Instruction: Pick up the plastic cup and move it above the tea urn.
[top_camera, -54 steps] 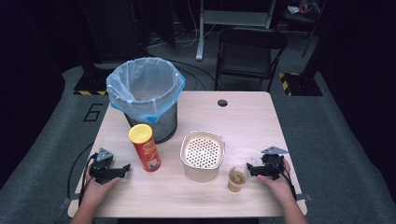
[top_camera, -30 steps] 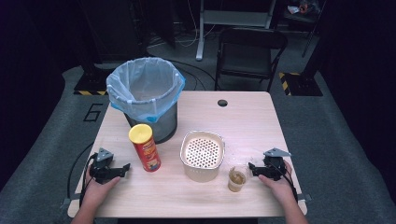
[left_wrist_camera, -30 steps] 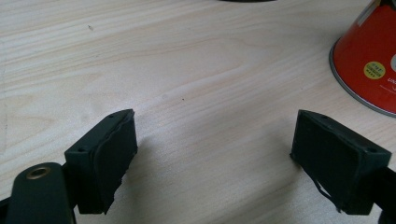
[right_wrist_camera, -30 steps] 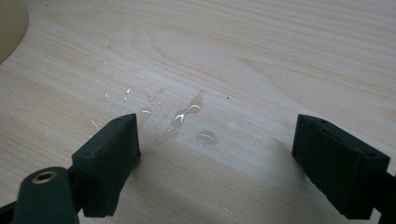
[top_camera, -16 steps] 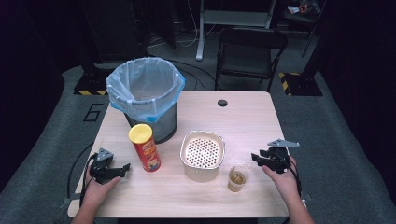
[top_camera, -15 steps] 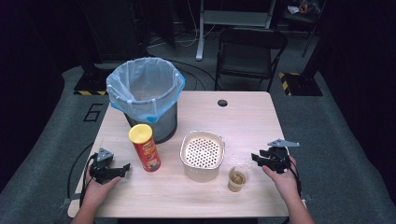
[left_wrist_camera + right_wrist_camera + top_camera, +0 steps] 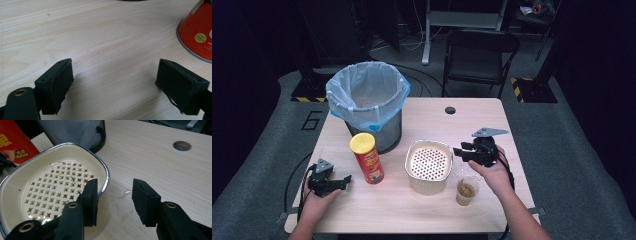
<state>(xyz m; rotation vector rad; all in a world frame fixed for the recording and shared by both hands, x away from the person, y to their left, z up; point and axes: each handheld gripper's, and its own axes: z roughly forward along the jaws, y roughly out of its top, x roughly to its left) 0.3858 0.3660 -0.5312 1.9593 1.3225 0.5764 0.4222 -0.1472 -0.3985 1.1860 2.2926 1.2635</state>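
- The person's left hand [image 7: 314, 200] rests low on the pale wooden table [image 7: 427, 210] near its front left corner, holding the left gripper [image 7: 343, 181] flat and pointed toward the tall red crisp tube with a yellow lid [image 7: 367, 158].
- Its jaws stand wide apart with only bare wood between them; they grip nothing.
- The right hand [image 7: 488, 172] is lifted above the tabletop, forearm coming in from the bottom edge, with the right gripper [image 7: 458, 151] aimed left at the cream enamel colander pan with a perforated bottom [image 7: 428, 165].
- Its jaws are part open, one hanging over the pan's rim and the other outside it; nothing is clamped between them.
- The small clear plastic cup of brownish liquid [image 7: 466, 191] stands just under the right hand, beside the pan's front right corner.
- The left gripper view brings out the tube's metal base edge [image 7: 197, 32], near the right-hand jaw yet apart from it.
- The right gripper view shows cross-shaped holes in the pan [image 7: 57, 187], dark specks on its floor, and a small wet smear on the wood [image 7: 125, 193] beside it.
- It also shows the bin's dark wire mesh [image 7: 72, 131].
- From the high view: one mesh waste bin lined with a pale blue bag [image 7: 368, 102], one tube, one pan, one cup, one round cable hole [image 7: 450, 110] in the table, one black folding chair [image 7: 479, 57] behind, two grippers.
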